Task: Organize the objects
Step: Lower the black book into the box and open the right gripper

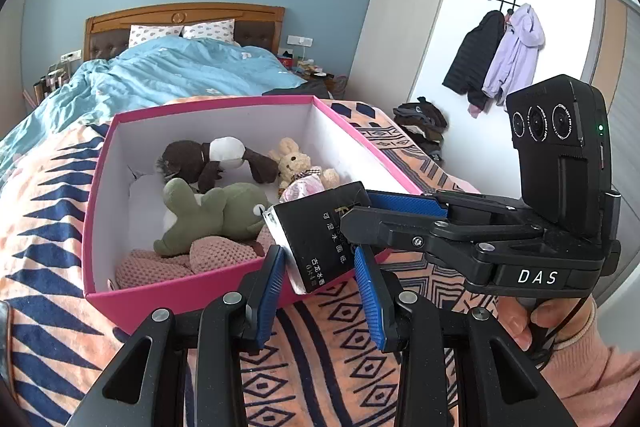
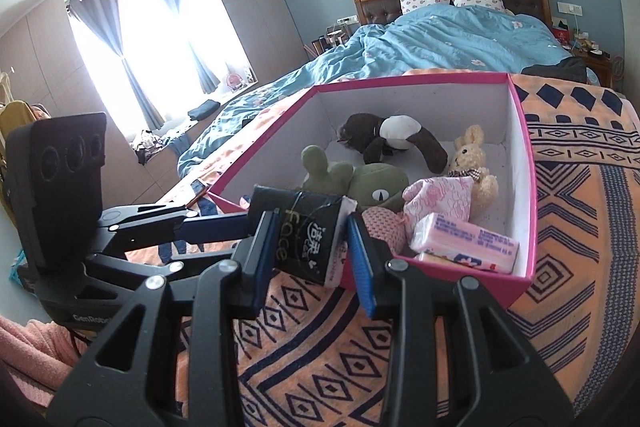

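Left wrist view: both tools, left (image 1: 320, 267) and right (image 2: 310, 247), clamp one black tissue pack (image 1: 316, 235).

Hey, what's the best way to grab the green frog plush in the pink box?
Come down from above: the pink box walls close off every side. Pinch the green frog plush by its raised limb, which sticks up free, while its body lies low in the box.
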`<state>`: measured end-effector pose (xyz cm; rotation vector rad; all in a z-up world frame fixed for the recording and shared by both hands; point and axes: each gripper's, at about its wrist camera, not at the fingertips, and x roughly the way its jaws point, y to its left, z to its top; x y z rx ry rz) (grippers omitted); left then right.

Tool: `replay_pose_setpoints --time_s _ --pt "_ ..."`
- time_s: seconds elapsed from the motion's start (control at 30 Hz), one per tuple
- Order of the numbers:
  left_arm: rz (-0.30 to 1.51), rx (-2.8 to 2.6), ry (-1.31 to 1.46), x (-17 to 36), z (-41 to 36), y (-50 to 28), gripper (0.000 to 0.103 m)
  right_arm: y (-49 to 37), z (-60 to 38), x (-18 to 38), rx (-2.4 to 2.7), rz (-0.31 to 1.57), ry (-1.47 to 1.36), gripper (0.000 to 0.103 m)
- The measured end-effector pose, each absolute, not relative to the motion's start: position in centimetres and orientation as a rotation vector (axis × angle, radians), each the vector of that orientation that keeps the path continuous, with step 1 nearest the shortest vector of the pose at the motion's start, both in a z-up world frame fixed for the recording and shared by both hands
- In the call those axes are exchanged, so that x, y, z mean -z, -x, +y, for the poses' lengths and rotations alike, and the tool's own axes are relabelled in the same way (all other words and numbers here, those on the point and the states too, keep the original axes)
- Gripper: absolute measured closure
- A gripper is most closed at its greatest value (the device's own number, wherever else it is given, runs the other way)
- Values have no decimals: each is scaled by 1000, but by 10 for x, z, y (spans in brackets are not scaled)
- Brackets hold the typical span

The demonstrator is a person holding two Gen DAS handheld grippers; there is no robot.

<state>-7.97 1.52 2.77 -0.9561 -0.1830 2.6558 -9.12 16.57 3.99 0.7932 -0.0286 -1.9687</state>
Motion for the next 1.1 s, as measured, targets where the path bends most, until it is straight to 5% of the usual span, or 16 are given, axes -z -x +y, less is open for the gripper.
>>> replay_pose_setpoints --time_s 1.1 --pt "-139 -2708 1004 -23 5 124 67 132 149 -39 1967 -93 -831 65"
